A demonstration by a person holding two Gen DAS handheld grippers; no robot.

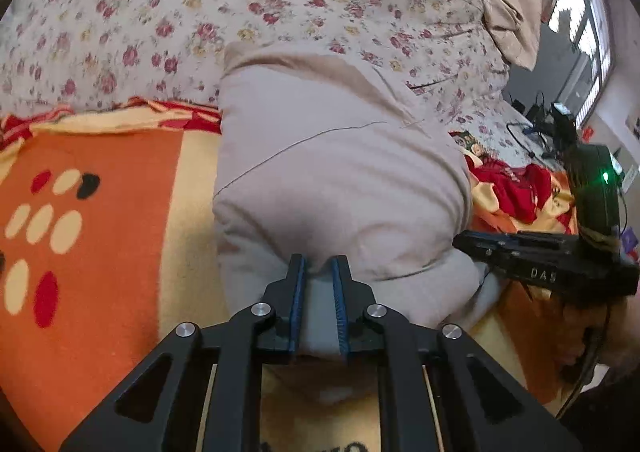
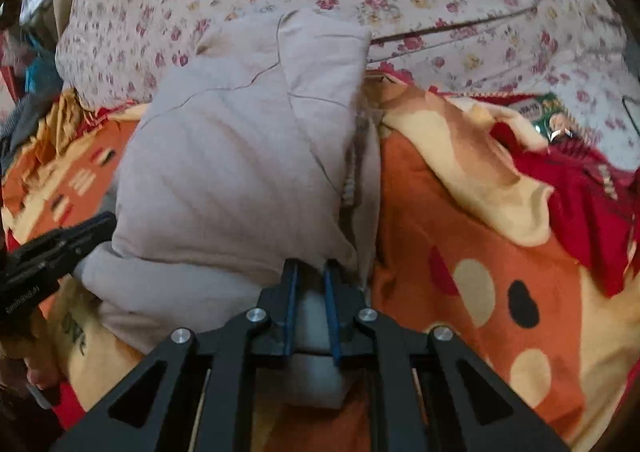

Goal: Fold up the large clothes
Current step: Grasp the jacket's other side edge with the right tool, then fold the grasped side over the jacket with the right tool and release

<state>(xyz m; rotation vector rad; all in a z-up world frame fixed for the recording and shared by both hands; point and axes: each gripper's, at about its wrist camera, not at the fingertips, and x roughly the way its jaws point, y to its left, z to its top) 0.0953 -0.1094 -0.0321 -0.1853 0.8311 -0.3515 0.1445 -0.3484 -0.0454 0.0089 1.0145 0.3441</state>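
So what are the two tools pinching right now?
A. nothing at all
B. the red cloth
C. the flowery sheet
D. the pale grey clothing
D: the left tool and the right tool each have the near edge of the pale grey clothing squeezed between their blue pads, while the red cloth lies off to the side, untouched.

garment (image 1: 336, 179) | pale beige-grey, thick and soft, thin seam lines | folded into a bulky bundle | lies on orange spotted blanket (image 1: 100, 211), far end against flowered quilt (image 1: 240, 3) | near edge pinched by both grippers
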